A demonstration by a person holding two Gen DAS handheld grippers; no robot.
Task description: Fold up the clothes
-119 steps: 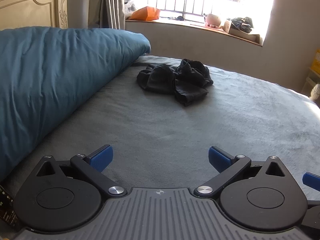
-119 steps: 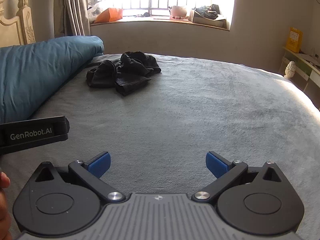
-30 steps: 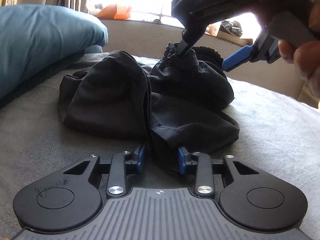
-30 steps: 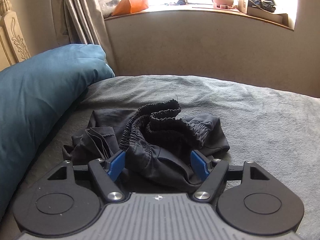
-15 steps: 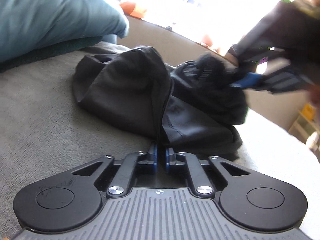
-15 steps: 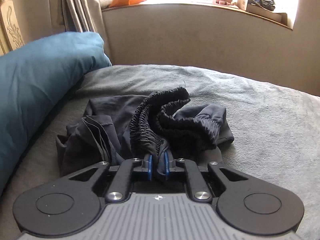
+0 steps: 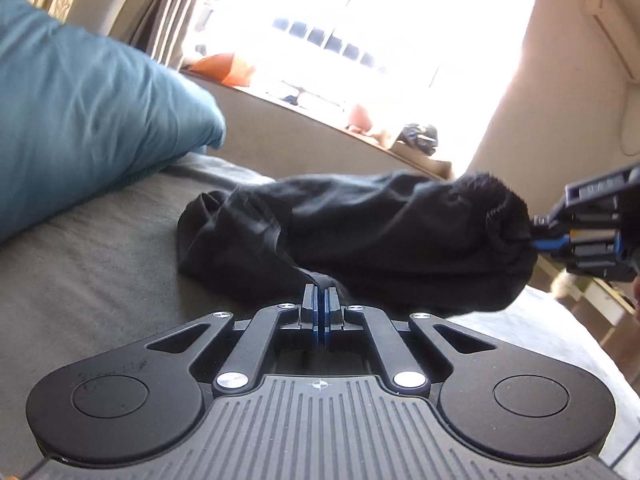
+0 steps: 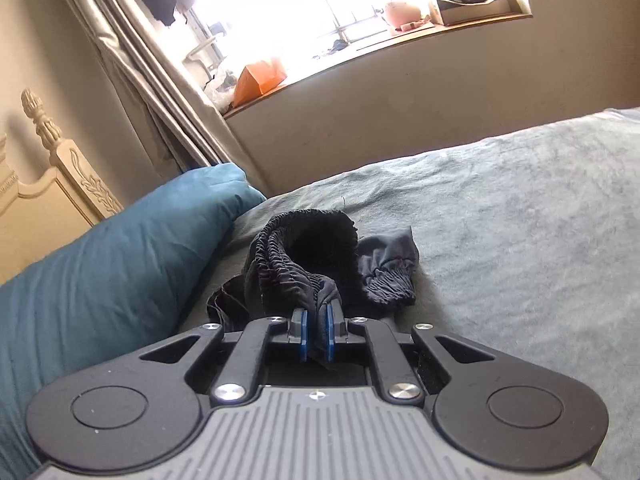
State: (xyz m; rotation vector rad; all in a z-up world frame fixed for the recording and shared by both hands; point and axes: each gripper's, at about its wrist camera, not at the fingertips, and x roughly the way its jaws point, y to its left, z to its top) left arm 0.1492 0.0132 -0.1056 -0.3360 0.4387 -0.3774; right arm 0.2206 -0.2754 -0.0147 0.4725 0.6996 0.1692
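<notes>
Black shorts (image 7: 360,232) with a gathered elastic waistband lie bunched on the grey bedspread (image 7: 88,248). My left gripper (image 7: 320,300) is shut on a thin fold at their near edge. In the left wrist view the right gripper (image 7: 552,245) comes in from the right, clamped on the ruffled waistband and holding that end lifted off the bed. In the right wrist view my right gripper (image 8: 316,330) is shut on the waistband of the shorts (image 8: 304,264), with cloth wedged between its blue pads (image 8: 303,334). The rest of the garment trails away from it.
A long teal pillow (image 7: 80,120) lies along the left side, also the teal pillow (image 8: 112,272). A cream headboard (image 8: 60,184) and curtains (image 8: 160,92) stand behind it. A window ledge (image 8: 360,56) holds an orange bag and a box. Open bedspread (image 8: 520,220) stretches to the right.
Both grippers, shut on the shorts half a second ago, have pulled apart. The right one has drawn the waistband up and to the right, stretching the garment out.
</notes>
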